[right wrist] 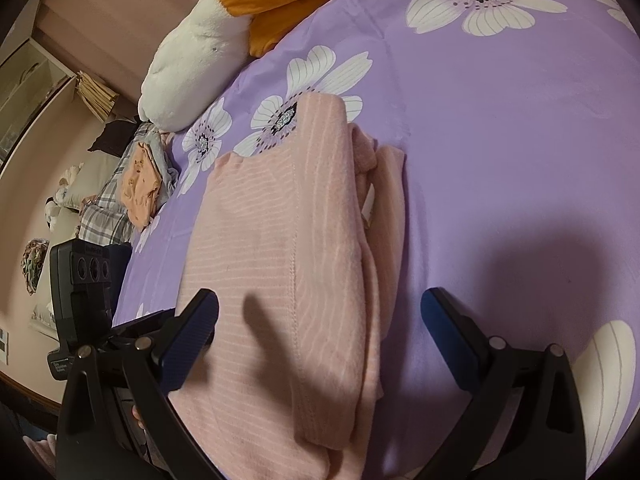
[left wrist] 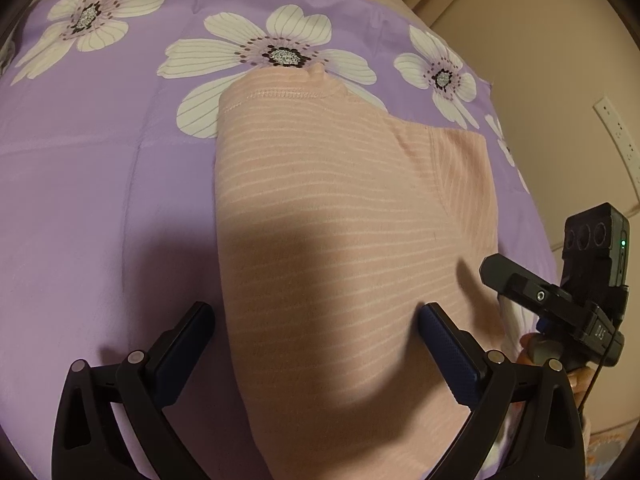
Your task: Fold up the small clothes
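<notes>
A pink garment with thin pale stripes (left wrist: 344,216) lies folded into a long strip on the purple flowered bedspread (left wrist: 100,200). My left gripper (left wrist: 316,320) is open and empty, its jaws wide apart just above the garment's near left edge. In the right wrist view the same garment (right wrist: 280,240) shows folded layers along its right side. My right gripper (right wrist: 320,320) is open and empty, hovering over the garment's near end. The right gripper's body also shows in the left wrist view (left wrist: 560,292), at the garment's right edge.
A white and orange plush toy (right wrist: 208,40) lies at the far edge of the bed. A pile of other clothes (right wrist: 136,184) sits off the bed's left side in the right wrist view. A wall with a power strip (left wrist: 620,136) is to the right.
</notes>
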`<move>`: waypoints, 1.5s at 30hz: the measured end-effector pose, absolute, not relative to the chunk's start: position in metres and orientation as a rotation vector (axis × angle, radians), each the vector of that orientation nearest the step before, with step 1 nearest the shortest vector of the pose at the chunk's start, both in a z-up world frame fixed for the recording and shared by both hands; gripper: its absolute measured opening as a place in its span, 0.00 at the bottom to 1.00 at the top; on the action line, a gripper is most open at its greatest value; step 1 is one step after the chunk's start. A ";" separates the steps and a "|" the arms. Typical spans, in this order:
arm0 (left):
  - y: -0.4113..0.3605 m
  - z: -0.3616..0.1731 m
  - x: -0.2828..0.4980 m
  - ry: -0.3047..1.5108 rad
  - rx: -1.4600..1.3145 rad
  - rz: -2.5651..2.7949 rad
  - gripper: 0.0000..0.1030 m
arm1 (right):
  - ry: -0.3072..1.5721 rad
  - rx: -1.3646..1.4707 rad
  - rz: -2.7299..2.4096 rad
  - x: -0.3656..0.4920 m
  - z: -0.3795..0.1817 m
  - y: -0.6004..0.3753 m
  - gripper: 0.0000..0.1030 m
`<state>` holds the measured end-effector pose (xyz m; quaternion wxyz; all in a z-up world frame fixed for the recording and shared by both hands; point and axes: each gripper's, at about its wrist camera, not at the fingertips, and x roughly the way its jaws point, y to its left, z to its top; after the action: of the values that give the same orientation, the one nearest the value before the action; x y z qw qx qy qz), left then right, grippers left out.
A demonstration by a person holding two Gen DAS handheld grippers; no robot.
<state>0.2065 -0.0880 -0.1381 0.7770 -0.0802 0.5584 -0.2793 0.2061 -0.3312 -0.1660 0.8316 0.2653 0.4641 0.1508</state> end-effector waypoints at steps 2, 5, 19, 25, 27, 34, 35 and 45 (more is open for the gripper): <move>-0.088 -0.139 0.208 1.206 -0.176 -0.607 0.98 | 0.984 0.557 0.321 0.208 -0.166 -0.330 0.99; -0.086 -0.140 0.208 1.203 -0.189 -0.612 0.98 | 0.984 0.544 0.319 0.210 -0.166 -0.328 0.99; -0.092 -0.141 0.216 1.199 -0.171 -0.599 0.98 | 0.979 0.481 0.327 0.216 -0.167 -0.316 0.94; -0.094 -0.141 0.216 1.202 -0.167 -0.592 0.98 | 0.979 0.463 0.327 0.216 -0.167 -0.314 0.83; -0.094 -0.141 0.216 1.202 -0.166 -0.587 0.98 | 0.978 0.459 0.327 0.216 -0.166 -0.313 0.75; -0.098 -0.140 0.215 1.194 -0.163 -0.556 0.98 | 0.956 0.431 0.325 0.212 -0.165 -0.309 0.60; -0.099 -0.140 0.214 1.192 -0.156 -0.550 0.98 | 0.952 0.421 0.320 0.212 -0.164 -0.308 0.58; -0.104 -0.139 0.213 1.169 -0.125 -0.540 0.98 | 0.911 0.353 0.280 0.206 -0.156 -0.303 0.39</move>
<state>0.2134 -0.1044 -0.1395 0.7979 -0.0583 0.5446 -0.2516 0.2065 -0.3032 -0.1563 0.8737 0.1692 0.4361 0.1340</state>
